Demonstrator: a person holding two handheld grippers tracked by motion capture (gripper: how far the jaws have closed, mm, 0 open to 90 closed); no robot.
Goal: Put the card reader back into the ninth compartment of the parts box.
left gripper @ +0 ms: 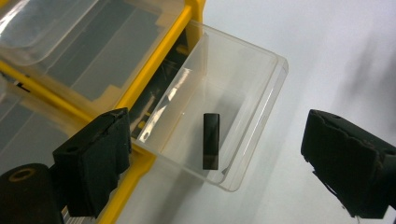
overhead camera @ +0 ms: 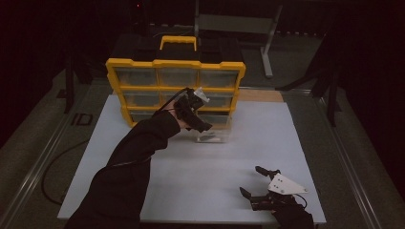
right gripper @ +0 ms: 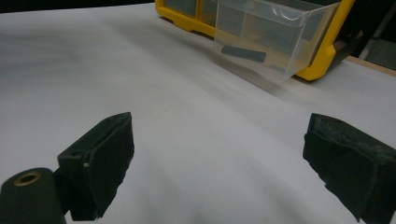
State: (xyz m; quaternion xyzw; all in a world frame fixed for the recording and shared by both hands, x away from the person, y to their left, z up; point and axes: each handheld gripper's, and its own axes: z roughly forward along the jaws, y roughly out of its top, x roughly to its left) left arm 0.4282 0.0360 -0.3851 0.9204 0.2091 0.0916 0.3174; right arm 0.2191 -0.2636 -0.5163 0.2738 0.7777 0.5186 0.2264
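Clear plastic drawer (left gripper: 219,107) with a black rectangular block (left gripper: 211,141) inside, both grippers' padded fingers (left gripper: 93,158) spread apart.

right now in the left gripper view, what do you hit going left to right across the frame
left jaw pad of the left gripper → yellow frame of the organizer → small black block lying inside the pulled-out clear drawer → bare white table → right jaw pad
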